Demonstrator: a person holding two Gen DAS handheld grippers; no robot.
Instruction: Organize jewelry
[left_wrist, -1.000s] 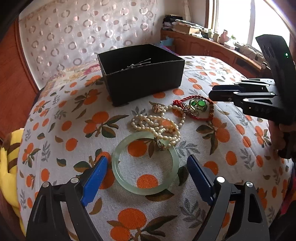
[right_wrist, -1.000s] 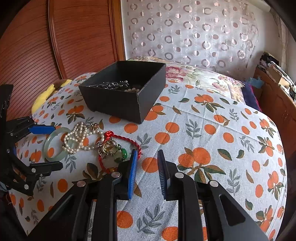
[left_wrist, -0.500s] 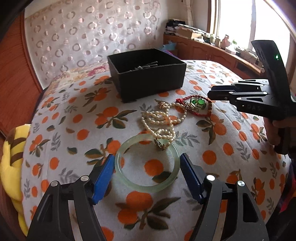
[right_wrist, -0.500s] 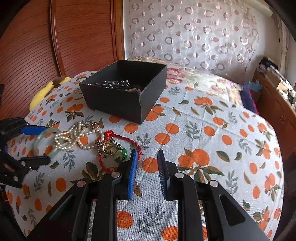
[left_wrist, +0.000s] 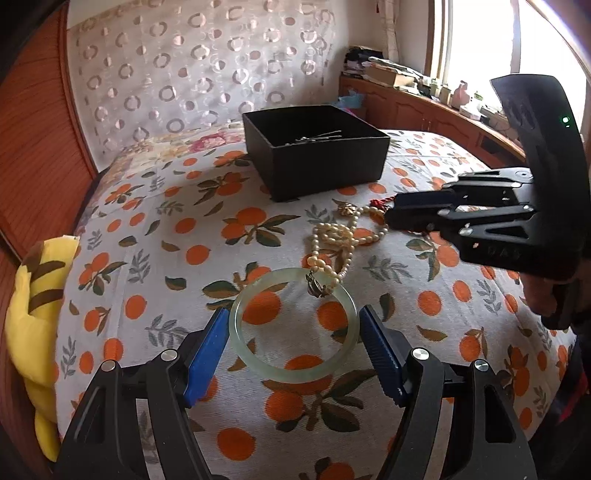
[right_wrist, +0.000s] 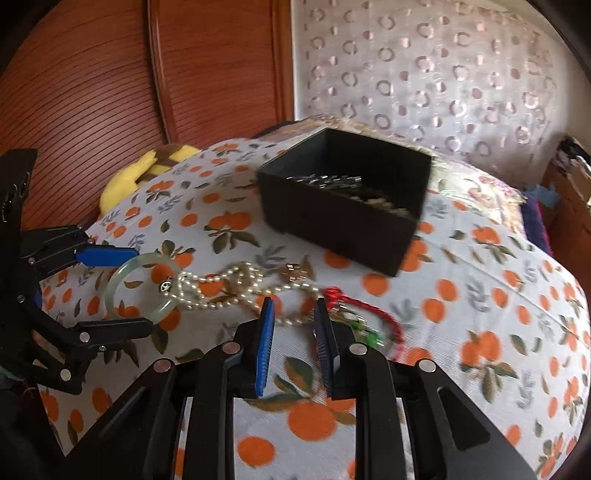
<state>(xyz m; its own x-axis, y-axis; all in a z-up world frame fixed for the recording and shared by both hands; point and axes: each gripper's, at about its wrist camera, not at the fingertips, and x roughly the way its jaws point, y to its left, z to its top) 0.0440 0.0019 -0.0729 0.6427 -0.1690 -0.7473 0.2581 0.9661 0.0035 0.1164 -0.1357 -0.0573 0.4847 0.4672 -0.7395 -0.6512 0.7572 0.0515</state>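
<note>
A pale green jade bangle (left_wrist: 293, 363) lies flat on the orange-print bedspread, with a pearl necklace (left_wrist: 341, 240) draped over its far rim. My left gripper (left_wrist: 293, 332) is open, its blue pads either side of the bangle; it also shows in the right wrist view (right_wrist: 122, 288). A red cord bracelet with green charm (right_wrist: 364, 317) lies right of the pearls (right_wrist: 221, 282). My right gripper (right_wrist: 293, 314) hovers over the pearl strand's end with a narrow gap between its pads; in the left wrist view (left_wrist: 410, 216) it hides the red bracelet. A black box (left_wrist: 325, 162) holding metal jewelry stands behind.
A yellow striped plush (left_wrist: 33, 295) lies at the bed's left edge beside a wooden headboard (right_wrist: 110, 92). A patterned curtain (left_wrist: 203, 66) hangs behind the box. A wooden cabinet (left_wrist: 424, 110) with clutter runs along the window at right.
My left gripper has moved forward so its pads now flank the bangle. My right gripper has swung left toward the pearls and red bracelet, its view blurred by motion.
</note>
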